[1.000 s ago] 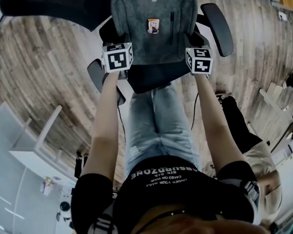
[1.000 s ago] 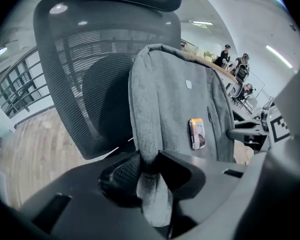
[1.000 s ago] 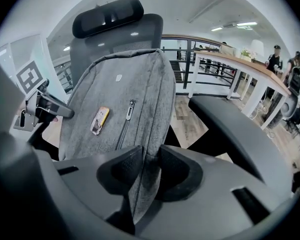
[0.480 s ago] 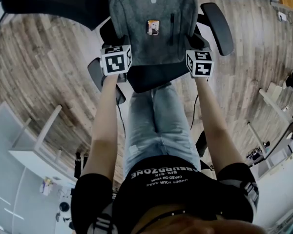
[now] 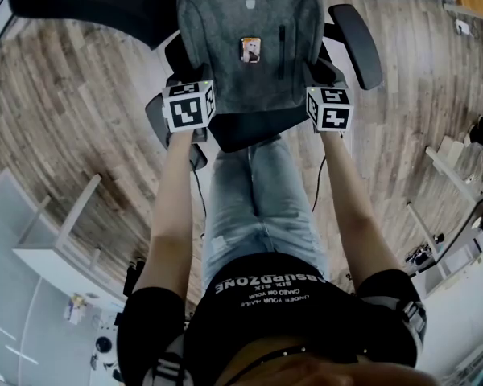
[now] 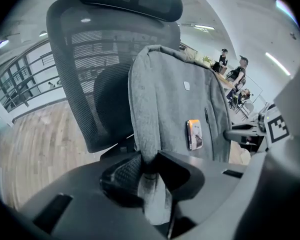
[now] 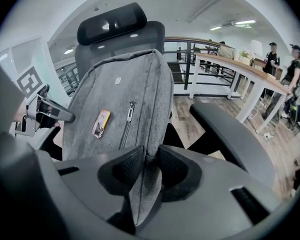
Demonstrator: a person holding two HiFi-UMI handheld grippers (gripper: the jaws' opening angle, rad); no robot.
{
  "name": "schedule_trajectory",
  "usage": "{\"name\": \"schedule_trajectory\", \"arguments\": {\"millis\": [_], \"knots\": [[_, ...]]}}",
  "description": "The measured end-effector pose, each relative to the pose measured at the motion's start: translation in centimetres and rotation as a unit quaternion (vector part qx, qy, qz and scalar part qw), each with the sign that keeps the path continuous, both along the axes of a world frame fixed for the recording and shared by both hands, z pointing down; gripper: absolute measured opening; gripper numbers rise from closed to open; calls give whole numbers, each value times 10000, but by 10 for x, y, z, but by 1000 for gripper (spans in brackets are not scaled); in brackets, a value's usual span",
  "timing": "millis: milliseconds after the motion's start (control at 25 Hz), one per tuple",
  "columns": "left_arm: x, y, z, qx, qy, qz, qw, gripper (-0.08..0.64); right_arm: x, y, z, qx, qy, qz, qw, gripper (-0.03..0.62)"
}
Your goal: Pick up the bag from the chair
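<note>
Here, one grey bag (image 5: 245,22) stands upright in one black chair (image 5: 249,135), with its back against the chair's backrest. I cannot tell if the bottom of the bag touches the seat. The bag has one small picture tag (image 5: 251,49) on its front and one short zip (image 5: 281,39) just beside the tag.

The chair has two armrests, one (image 5: 157,119) at the left edge of the seat and one (image 5: 356,43) at the right edge. It has one headrest (image 6: 130,1) on top.

There are two grippers. The left gripper (image 6: 149,165) is at the bag's left side, low down by the left edge of the seat. Its two fingers (image 6: 122,171) have just been closing, and they are clenched on a fold of the grey cloth. The right gripper (image 7: 149,166) is at the bag's right side, low down by the right edge of the seat. Its two fingers (image 7: 127,169) have just been closing too, and they pinch the cloth there.

Each gripper has one cube with black and white squares, so there are two cubes, one (image 5: 189,107) on the left and one (image 5: 330,108) on the right. Two bare arms reach out to them over the wooden floor (image 5: 64,95).
</note>
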State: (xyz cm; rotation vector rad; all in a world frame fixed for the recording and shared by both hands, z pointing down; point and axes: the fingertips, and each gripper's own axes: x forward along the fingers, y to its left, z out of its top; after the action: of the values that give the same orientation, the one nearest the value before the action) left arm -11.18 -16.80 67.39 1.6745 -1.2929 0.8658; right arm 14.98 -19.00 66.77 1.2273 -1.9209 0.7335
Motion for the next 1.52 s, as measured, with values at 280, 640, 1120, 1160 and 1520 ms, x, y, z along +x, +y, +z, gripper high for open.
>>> {"name": "schedule_trajectory", "arguments": {"millis": [280,640,1120,1160,1520], "knots": [[0,7,-22,86,148,-92,9998,103,0,2,-23,89,-51,-58,9999,106],[-1,14,-57,284,191,-133,9993,101,-1,6,-57,251,-162,-97,9995,104],[-6,33,-113,600,346,-76,9976,100,-5,27,-113,383,-306,43,9988,104],[-6,34,-119,643,360,-73,9973,100,-5,28,-118,411,-322,65,9986,104],[-3,45,-166,995,541,-199,9934,97,-3,37,-168,668,-366,99,9970,103]]}}
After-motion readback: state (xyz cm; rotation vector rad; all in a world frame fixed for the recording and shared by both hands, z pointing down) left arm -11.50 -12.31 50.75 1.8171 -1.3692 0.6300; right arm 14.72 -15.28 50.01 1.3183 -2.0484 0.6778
